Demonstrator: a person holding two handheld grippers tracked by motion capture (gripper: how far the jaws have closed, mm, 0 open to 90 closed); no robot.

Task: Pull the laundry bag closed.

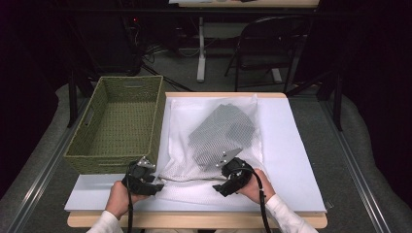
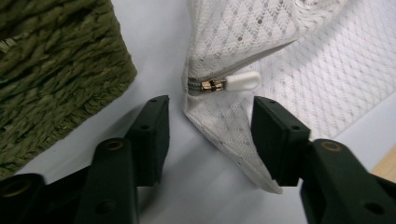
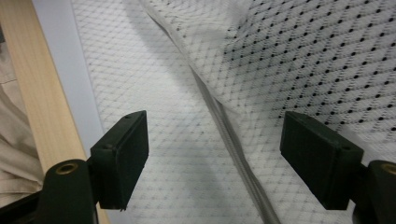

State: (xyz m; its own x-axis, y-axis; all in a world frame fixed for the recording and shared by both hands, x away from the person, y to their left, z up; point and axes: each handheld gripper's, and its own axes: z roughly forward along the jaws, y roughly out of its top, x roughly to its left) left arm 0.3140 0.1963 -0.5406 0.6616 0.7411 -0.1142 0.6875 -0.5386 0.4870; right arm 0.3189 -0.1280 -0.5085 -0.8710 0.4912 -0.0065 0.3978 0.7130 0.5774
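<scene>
The mesh bag's (image 2: 224, 119) corner lies between the left gripper's (image 2: 210, 135) half-closed jaws, zipper pull (image 2: 240, 81) just ahead. The right gripper (image 3: 215, 154) straddles the zipper seam (image 3: 233, 149), jaws wide.

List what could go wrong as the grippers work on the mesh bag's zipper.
1. The left gripper straddles the mesh bag corner below the zipper pull; closing there may catch mesh, not the pull.
2. The right gripper stands open over the zipper seam; unpinned, the bag could drag along.

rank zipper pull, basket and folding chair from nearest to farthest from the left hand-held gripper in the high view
From the left hand-held gripper:
1. zipper pull, just right of it on the mesh bag's corner
2. basket, beyond it, on the left
3. folding chair, far back right
</scene>
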